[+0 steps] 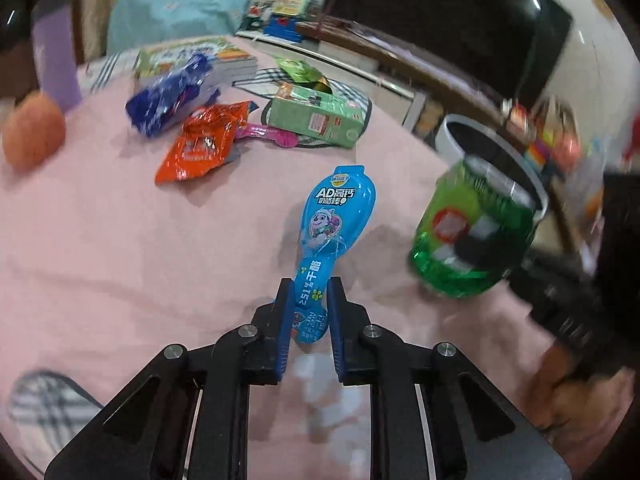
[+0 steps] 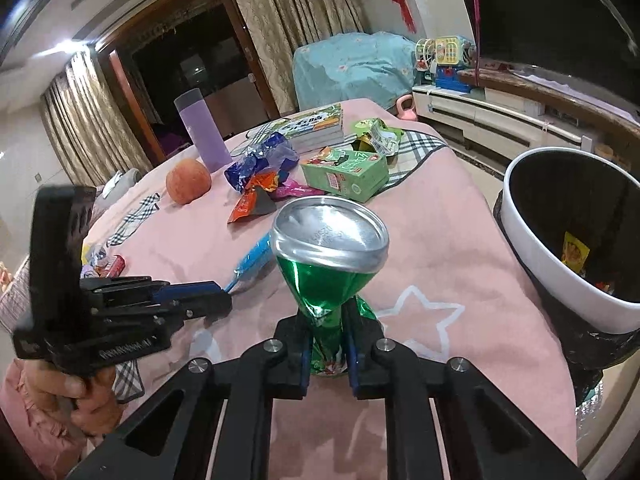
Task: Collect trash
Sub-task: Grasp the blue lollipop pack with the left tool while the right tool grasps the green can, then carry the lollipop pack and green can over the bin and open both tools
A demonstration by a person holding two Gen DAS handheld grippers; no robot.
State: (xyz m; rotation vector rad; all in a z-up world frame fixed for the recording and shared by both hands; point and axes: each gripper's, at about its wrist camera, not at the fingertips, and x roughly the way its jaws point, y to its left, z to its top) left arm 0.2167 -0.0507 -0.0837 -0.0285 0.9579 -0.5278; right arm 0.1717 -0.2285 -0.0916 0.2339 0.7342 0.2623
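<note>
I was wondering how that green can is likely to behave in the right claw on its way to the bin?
The green can is already pinched in at its waist by the right claw, so it probably keeps yielding under squeeze. It looks thin-walled and likely light, probably empty. Its glossy skin may slip or twist.

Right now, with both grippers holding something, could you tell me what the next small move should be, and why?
Probably swing the right gripper rightward over the white bin and release: it is shut on the crushed green can, and the bin stands open just beside the table. The left gripper, holding the blue wrapper, can follow.
</note>
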